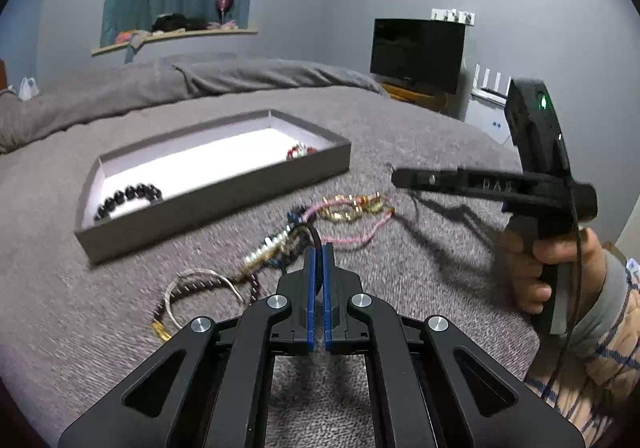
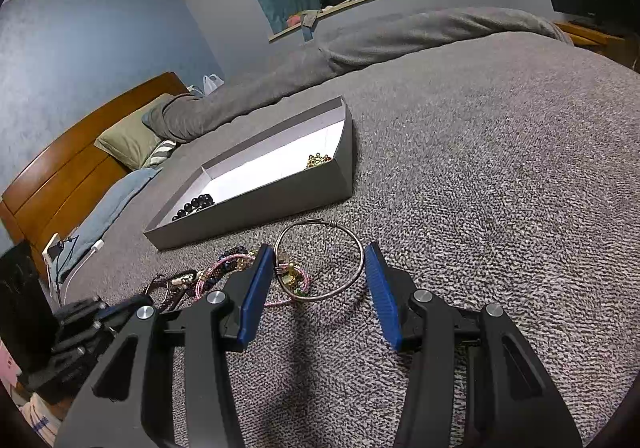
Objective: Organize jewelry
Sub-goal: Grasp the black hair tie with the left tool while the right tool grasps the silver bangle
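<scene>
The right tool (image 2: 316,280) is spread wide w/ the wire bangle (image 2: 320,260) lying flat on the bed between its fingers, near side of the gray tray (image 2: 256,204); left tool (image 1: 320,264) is clenched on a dark cord (image 1: 314,234).

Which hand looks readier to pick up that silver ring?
The right. The right gripper is open, its blue fingers on either side of the silver ring on the bedspread. The left gripper is closed, apparently pinching a dark cord.

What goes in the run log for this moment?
left gripper: shut on black cord | right gripper: open over wire bangle | tray: two bracelets
</scene>
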A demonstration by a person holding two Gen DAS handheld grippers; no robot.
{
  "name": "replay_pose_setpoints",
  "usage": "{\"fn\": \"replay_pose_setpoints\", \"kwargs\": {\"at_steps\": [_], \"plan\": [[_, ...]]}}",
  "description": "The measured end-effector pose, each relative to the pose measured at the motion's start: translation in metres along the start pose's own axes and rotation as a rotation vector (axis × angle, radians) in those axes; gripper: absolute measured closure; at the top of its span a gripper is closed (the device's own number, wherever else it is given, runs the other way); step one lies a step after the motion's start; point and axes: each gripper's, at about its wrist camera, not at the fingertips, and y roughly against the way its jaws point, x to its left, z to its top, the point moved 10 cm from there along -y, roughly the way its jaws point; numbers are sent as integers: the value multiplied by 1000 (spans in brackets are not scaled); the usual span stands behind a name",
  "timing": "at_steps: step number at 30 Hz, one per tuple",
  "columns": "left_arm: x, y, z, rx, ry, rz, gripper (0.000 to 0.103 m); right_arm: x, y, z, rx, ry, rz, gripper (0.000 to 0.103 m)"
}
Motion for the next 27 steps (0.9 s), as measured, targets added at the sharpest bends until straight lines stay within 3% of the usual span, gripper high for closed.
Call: {"fn": "replay_pose_setpoints", "kwargs": {"at_steps": [7, 18, 27], "plan": [[19, 13, 21, -27, -34, 102, 99, 1, 1, 0, -3, 16, -10, 56], [41, 29, 45, -114, -19, 144, 99, 6, 3, 1, -6, 48, -35, 56], [62, 23, 58, -127, 18, 164, 99, 32, 7, 23, -35, 148, -40, 56]]}}
